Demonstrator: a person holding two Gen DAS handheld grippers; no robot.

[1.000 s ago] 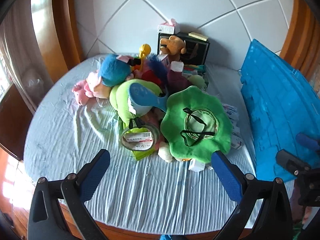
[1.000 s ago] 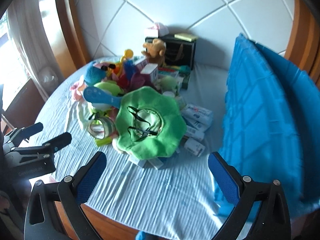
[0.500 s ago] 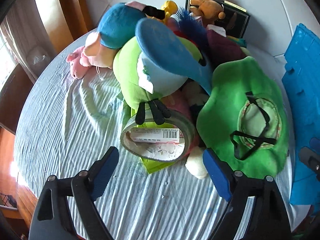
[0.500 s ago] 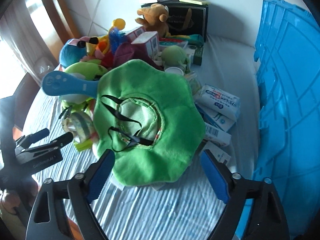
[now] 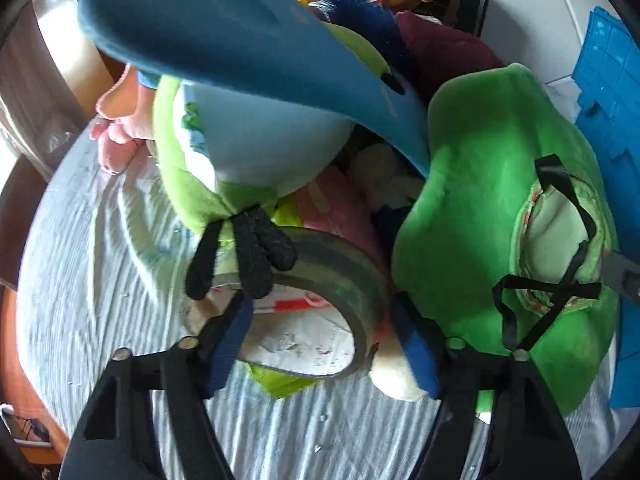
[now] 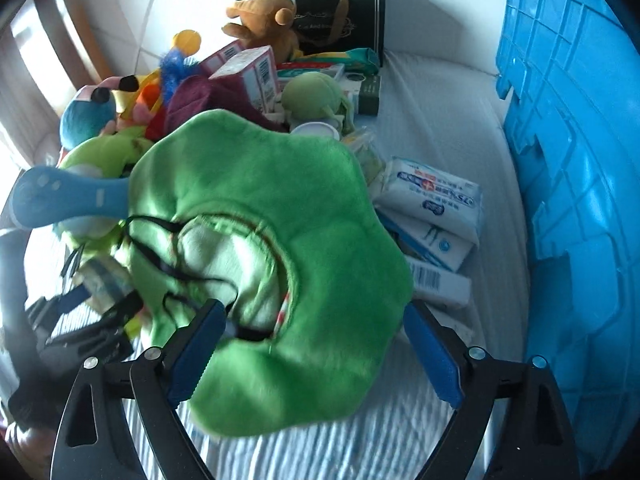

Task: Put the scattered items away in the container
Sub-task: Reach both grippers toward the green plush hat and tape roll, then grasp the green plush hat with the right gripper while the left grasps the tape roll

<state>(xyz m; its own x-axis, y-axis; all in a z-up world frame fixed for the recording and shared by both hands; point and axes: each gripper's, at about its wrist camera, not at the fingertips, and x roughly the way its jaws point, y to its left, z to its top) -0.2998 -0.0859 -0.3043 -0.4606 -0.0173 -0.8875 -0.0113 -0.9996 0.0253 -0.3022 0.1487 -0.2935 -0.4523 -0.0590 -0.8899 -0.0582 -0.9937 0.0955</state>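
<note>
My left gripper (image 5: 320,332) is down at the near edge of the pile, its jaws closing around the roll of tape (image 5: 308,304). The roll lies tilted between them: my left finger sits inside or against the roll's near-left rim and my right finger stands just outside its right wall. I cannot tell whether the pads press on it yet, so I count the jaws as apart. Just beyond the roll, black plush toes of a light-green soft toy (image 5: 188,184) drape over its far rim, and a blue hairbrush (image 5: 240,40) looms above that. A cream plush bit (image 5: 394,376) lies just right of my right finger.

My right gripper (image 6: 312,344) reaches over the green plush hat (image 6: 272,264), its jaws opening and standing wide. The hat's near brim fills the space between them. The left finger rests at the hat's pale inner opening by the black straps, and the right finger stands just off the brim's right edge. Nothing is clamped.

Right of those jaws, white packets and boxes (image 6: 436,208) lie on the striped surface (image 6: 360,448). Farther right rises the wall of the blue container (image 6: 580,200), well apart from the hat. Left of my right jaws, the left gripper shows at the tape.
</note>
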